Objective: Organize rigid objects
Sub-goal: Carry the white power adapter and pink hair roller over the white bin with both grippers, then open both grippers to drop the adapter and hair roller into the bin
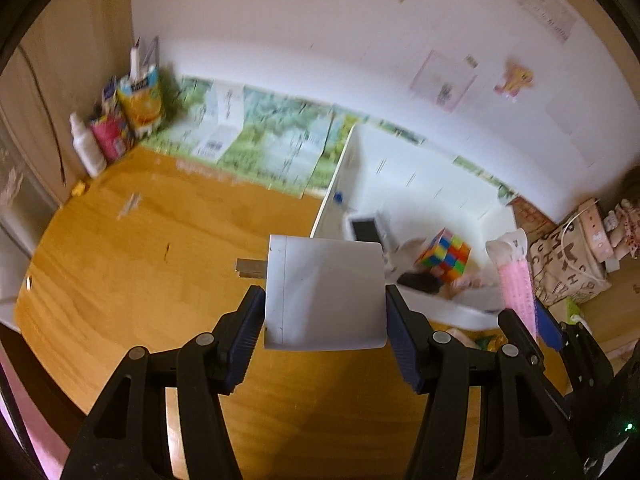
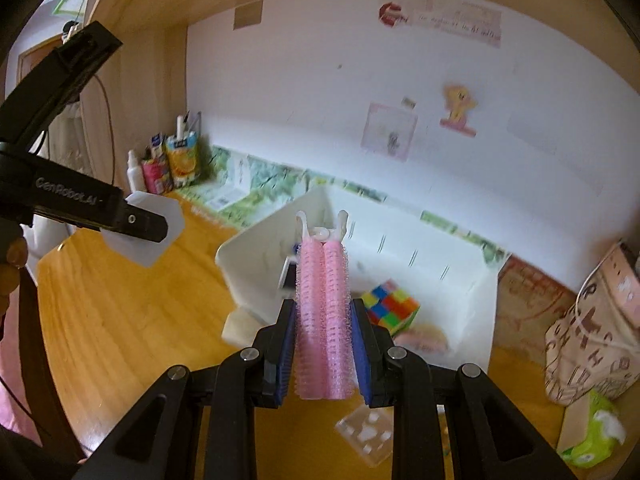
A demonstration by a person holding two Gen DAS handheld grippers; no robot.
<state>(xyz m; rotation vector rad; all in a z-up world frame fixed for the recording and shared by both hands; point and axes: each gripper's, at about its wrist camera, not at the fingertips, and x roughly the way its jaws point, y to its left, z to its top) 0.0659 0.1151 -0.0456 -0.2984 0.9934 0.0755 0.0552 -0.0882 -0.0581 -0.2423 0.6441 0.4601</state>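
Left wrist: left tool point(image 1: 325, 312) clamps white charger point(image 1: 324, 296); right tool point(image 2: 323, 348) clamps pink roller point(image 2: 323, 320).

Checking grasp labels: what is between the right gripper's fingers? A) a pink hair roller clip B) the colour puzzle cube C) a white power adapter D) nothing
A: in the right wrist view the right gripper has its fingers closed on the pink hair roller clip; the puzzle cube lies in the white bin, and the left gripper holds the white adapter.

Pink roller clip point(image 2: 324, 316) clamped in right gripper point(image 2: 324, 354), frame centre; white bin point(image 2: 476, 300) behind, holding cube point(image 2: 392, 306); left gripper point(image 2: 140, 226), upper left, gripping white block point(image 2: 160, 204).
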